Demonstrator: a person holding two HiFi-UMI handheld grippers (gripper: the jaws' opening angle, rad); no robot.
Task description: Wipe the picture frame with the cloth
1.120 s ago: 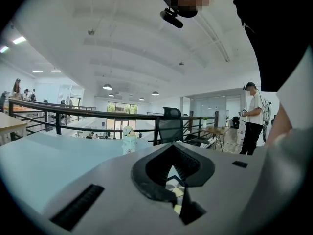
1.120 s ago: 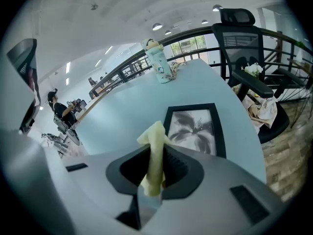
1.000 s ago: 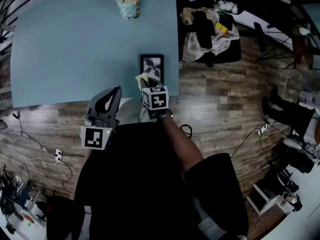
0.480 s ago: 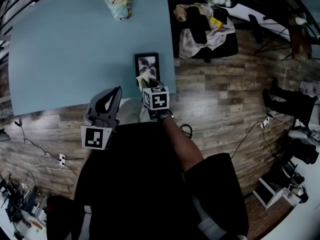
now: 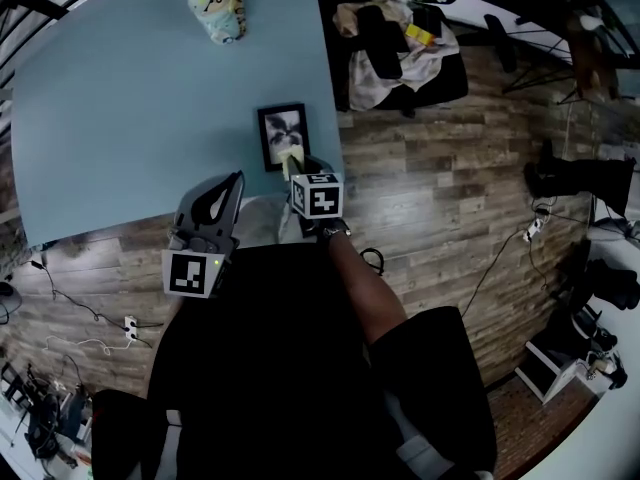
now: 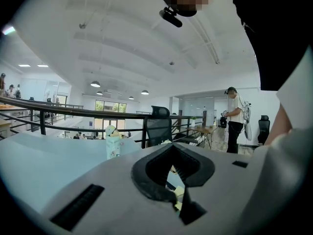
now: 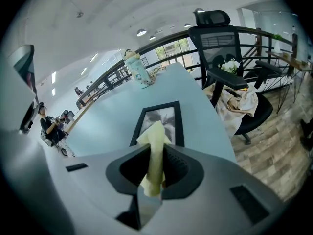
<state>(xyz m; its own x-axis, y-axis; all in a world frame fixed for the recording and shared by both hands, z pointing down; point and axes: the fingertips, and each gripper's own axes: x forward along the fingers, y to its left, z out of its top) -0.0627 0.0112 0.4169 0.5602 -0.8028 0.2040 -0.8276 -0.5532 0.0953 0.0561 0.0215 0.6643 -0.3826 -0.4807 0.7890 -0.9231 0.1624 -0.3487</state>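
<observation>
A black picture frame (image 5: 283, 136) holding a grey photo lies flat near the right edge of the light blue table (image 5: 120, 118). My right gripper (image 5: 298, 168) is shut on a pale yellow cloth (image 5: 293, 158), whose free end rests at the frame's near edge. In the right gripper view the cloth (image 7: 155, 151) stands up between the jaws of the right gripper (image 7: 154, 173), with the picture frame (image 7: 159, 122) just beyond. My left gripper (image 5: 228, 190) hovers at the table's near edge, left of the frame. That left gripper (image 6: 178, 199) has its jaws together and holds nothing.
A patterned carton (image 5: 217, 8) stands at the table's far side, also visible as the carton (image 7: 138, 71) and the carton (image 6: 113, 146). A black office chair (image 5: 395, 43) heaped with clothes stands right of the table. A person (image 6: 236, 126) stands farther off. Wood floor lies on the right.
The cloth tip has shifted from the frame's near-left corner toward its near-right side. The head view has panned, so the table and frame sit further left. The left gripper has stayed put.
</observation>
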